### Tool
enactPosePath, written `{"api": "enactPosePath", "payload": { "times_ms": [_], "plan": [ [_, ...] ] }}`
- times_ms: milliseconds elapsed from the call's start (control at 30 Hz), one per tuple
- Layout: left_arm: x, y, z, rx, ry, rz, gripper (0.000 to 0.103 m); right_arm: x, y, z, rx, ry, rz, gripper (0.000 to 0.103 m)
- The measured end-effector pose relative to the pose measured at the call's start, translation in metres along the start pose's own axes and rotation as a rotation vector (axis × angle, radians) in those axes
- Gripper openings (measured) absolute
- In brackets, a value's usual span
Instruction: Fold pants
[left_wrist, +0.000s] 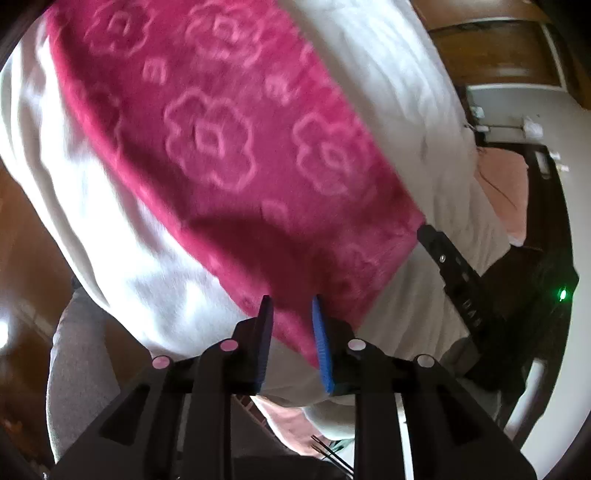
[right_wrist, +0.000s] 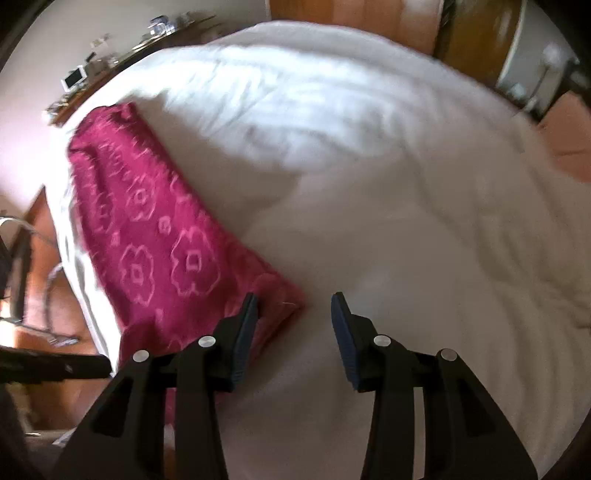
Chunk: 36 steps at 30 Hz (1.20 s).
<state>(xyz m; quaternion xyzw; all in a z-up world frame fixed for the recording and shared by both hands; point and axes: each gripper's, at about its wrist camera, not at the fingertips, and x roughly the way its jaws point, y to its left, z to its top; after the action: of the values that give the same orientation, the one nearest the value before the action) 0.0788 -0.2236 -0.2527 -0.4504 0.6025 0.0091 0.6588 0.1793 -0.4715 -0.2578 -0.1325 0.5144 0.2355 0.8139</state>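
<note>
The pants (left_wrist: 221, 147) are magenta fleece with a pale flower pattern, lying as a long folded strip on a white bed (left_wrist: 388, 92). In the left wrist view my left gripper (left_wrist: 291, 302) is open, its blue-padded jaws straddling the near edge of the pants without pinching it. The right gripper's black body (left_wrist: 454, 273) shows at the pants' far corner. In the right wrist view the pants (right_wrist: 155, 236) run along the bed's left side. My right gripper (right_wrist: 295, 299) is open, with the pants' near corner between its jaws.
The white bedding (right_wrist: 369, 184) fills most of the right wrist view. A shelf with small items (right_wrist: 110, 62) stands by the far wall. Wooden floor (right_wrist: 37, 229) and a wooden door (left_wrist: 491, 51) lie beyond the bed. Pink cloth (left_wrist: 506, 192) lies at the right.
</note>
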Motion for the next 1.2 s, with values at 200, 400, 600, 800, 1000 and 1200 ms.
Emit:
{"api": "enactPosePath", "payload": {
  "times_ms": [200, 400, 600, 800, 1000, 1200],
  "plan": [
    [0.001, -0.029, 0.027, 0.222, 0.119, -0.015, 0.025, -0.019, 0.033, 0.015, 0.065, -0.075, -0.023, 0.042],
    [-0.022, -0.014, 0.066, 0.333, 0.205, -0.076, 0.026, -0.030, 0.041, 0.031, 0.275, -0.092, -0.093, 0.042],
    [-0.055, 0.007, 0.099, 0.446, 0.259, -0.088, 0.029, -0.001, 0.090, 0.023, 0.396, 0.010, -0.003, 0.042],
    [-0.086, 0.043, 0.130, 0.517, 0.167, 0.004, 0.030, 0.055, 0.090, -0.016, 0.435, 0.195, -0.224, 0.041],
    [-0.117, 0.105, 0.169, 0.483, 0.000, 0.206, 0.031, 0.050, 0.093, -0.007, 0.437, 0.200, -0.247, 0.041],
    [-0.164, 0.170, 0.214, 0.352, -0.135, 0.285, 0.039, 0.028, 0.107, 0.011, 0.433, 0.115, -0.282, 0.043]
  ]
}}
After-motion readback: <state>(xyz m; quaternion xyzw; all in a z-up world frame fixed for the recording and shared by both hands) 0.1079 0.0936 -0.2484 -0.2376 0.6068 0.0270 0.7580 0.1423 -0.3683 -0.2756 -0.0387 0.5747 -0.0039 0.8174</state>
